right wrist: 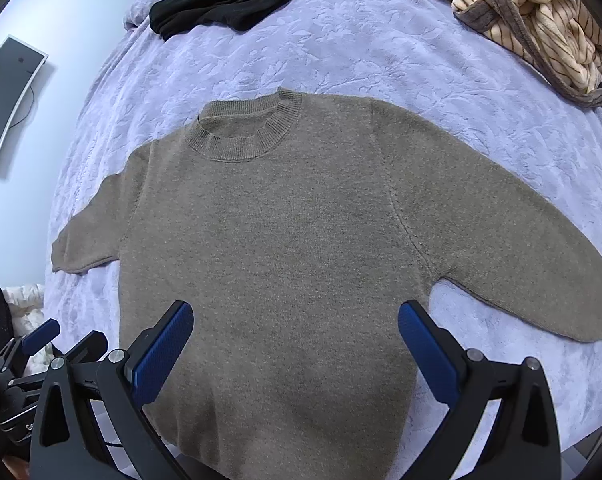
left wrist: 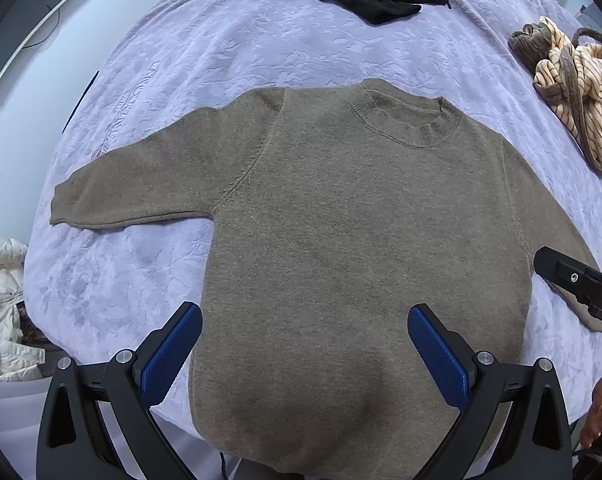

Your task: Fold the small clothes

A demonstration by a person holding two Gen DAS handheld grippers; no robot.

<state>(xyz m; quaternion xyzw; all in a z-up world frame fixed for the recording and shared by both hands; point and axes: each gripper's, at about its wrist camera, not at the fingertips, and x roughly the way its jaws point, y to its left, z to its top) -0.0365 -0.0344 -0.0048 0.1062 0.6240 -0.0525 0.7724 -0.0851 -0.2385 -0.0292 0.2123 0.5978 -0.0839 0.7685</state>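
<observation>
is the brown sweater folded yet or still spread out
Spread out, not folded. The sweater lies flat on the bedspread with both sleeves out to the sides and the collar showing. Both grippers are open above its hem.

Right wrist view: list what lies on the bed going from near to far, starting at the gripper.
right gripper, open above the hem → brown sweater spread flat → its ribbed collar → bare lavender bedspread → black garment at the far edge.
</observation>
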